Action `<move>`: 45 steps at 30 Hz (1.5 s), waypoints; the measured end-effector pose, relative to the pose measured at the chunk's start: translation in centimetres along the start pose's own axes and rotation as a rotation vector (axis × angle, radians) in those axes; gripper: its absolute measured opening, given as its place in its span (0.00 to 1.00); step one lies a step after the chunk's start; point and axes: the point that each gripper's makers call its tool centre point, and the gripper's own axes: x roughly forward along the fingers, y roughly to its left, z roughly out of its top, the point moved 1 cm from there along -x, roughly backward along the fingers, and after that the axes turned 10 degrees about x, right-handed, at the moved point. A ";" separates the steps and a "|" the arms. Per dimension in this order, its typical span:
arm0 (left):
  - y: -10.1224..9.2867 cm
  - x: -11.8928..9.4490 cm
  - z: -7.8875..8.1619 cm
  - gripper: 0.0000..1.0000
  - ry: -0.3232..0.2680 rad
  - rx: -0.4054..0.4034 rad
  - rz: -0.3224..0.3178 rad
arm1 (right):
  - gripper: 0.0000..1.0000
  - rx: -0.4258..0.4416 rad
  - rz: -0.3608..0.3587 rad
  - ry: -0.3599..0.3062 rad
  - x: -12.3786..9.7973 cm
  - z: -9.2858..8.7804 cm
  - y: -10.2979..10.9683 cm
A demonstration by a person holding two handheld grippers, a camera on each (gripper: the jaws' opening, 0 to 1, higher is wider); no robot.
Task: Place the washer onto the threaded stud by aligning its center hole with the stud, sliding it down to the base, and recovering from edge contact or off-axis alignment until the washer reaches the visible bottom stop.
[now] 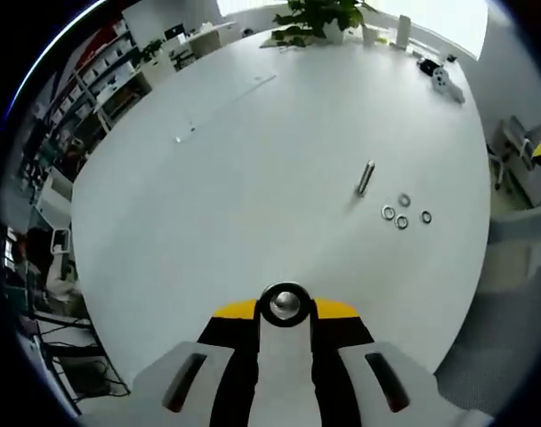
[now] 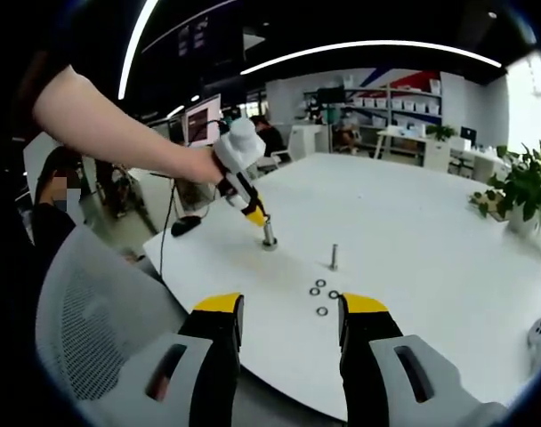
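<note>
Fingers of the right gripper [image 2: 289, 307] stand parted and empty, washers [image 2: 322, 294] at twelve o'clock just beyond, upright stud [image 2: 334, 257] farther; left gripper [image 2: 263, 229] clenches a second stud [image 2: 270, 236].

The left claw [image 2: 263, 222] grips a metal cylinder while the right claw [image 2: 288, 313] hovers, jaws apart.

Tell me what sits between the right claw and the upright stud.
In the right gripper view, four washers lie on the white table between the open right claw and the stud.
</note>
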 end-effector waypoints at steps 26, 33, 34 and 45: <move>-0.1 2.8 -1.0 0.19 0.077 0.025 -0.040 | 0.45 0.002 -0.004 0.008 0.0 -0.2 -0.1; -0.4 4.0 -1.4 0.19 0.088 0.026 -0.048 | 0.45 0.003 -0.004 0.013 0.1 -0.2 -0.2; -0.4 4.0 -1.4 0.19 0.089 0.026 -0.050 | 0.45 0.003 -0.006 0.014 0.1 -0.3 -0.2; -1.4 4.5 -1.5 0.19 0.089 0.026 -0.049 | 0.44 0.006 -0.013 0.014 0.1 -0.3 -0.3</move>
